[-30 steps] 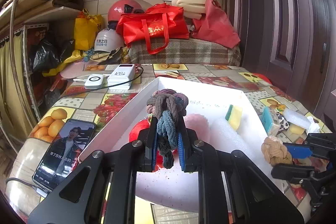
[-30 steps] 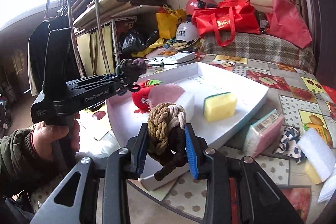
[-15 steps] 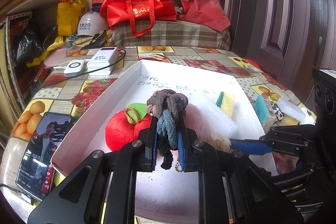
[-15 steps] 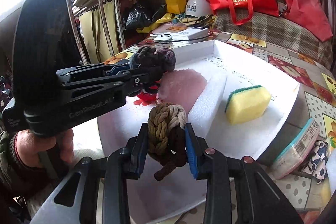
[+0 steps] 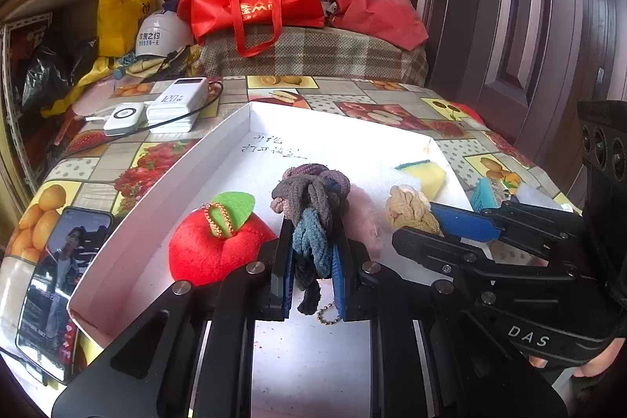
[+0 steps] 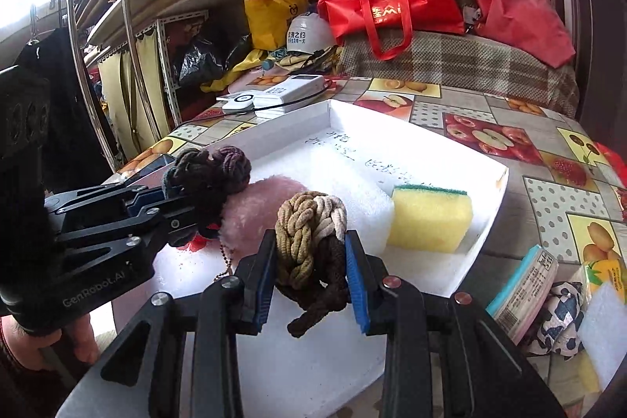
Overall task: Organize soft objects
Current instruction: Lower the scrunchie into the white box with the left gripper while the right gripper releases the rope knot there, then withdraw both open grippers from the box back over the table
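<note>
Clamping rope knots, both fingers hover over the tray [image 5: 164,190]; only the left view shows the plush apple [image 5: 211,245].

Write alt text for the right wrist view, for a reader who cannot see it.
The right gripper clamps a tan-and-brown rope knot above a white tray holding a yellow sponge and a pink fluffy pad. At left, the left gripper holds a dark knotted bundle over the same tray.
</note>
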Available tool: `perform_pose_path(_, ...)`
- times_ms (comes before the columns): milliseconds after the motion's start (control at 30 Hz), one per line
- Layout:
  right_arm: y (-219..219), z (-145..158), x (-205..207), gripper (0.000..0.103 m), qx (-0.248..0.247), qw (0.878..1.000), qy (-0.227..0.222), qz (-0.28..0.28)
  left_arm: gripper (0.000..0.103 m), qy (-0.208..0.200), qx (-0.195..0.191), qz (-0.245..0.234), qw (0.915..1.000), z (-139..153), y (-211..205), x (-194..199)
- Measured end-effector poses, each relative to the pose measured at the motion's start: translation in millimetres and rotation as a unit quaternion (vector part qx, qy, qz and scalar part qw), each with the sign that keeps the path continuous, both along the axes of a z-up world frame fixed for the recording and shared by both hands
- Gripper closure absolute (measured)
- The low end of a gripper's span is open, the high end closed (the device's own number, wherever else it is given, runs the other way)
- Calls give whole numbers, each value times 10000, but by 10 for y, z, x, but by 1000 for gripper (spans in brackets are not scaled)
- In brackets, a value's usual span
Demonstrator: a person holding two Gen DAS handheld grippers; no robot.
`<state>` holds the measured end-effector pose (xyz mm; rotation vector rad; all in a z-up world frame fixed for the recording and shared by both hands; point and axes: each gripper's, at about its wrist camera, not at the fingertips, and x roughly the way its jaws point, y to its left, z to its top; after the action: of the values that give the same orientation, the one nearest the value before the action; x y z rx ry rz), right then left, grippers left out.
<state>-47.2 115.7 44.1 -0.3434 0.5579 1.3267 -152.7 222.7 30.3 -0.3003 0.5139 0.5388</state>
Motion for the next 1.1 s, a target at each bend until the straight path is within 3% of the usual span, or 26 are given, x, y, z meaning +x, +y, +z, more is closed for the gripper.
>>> perform_pose_path(200, 6, -5, 109, 70, 40, 9997, 209, -121, 88, 88, -215, 76, 9997, -28, 38, 251)
perform_pose_path(533, -14, -2, 78, 67, 56, 9997, 167, -180, 87, 61, -33, 419, 9991, 8, 1, 179)
perform_pose_path(633, 11, -14, 70, 55, -22, 9997, 109, -212, 85, 38, 65, 698, 9975, 28, 4, 129)
perform_pose_path(667, 9, -17, 94, 50, -35, 9996, 127, -267, 76, -17, 71, 798, 9968, 33, 17, 91)
perform_pose_path(700, -4, -20, 122, 37, -28, 9993, 163, -345, 67, -98, 67, 926, 9956, 41, 30, 40)
perform_pose_path(733, -22, -20, 160, 25, 0, 9988, 230, -427, 40, -194, 39, 1070, 9941, 45, 55, -20)
perform_pose_path(767, -48, -21, 201, 20, 47, 9983, 327, -486, 13, -274, -25, 1188, 9925, 43, 90, -72)
perform_pose_path(800, -77, -17, 234, 14, 117, 9978, 421, -492, 5, -338, -112, 1252, 9915, 36, 124, -109)
perform_pose_path(833, -99, -11, 248, 7, 178, 9975, 460, -498, 0, -386, -175, 1278, 9909, 32, 148, -133)
perform_pose_path(900, -112, 7, 212, 0, 215, 9979, 384, -480, 0, -419, -168, 1319, 9902, 37, 151, -158)
perform_pose_path(1100, -81, 47, -1, 0, 202, 9988, -235, -372, 0, -466, 222, 1297, 9902, 103, 20, -153)
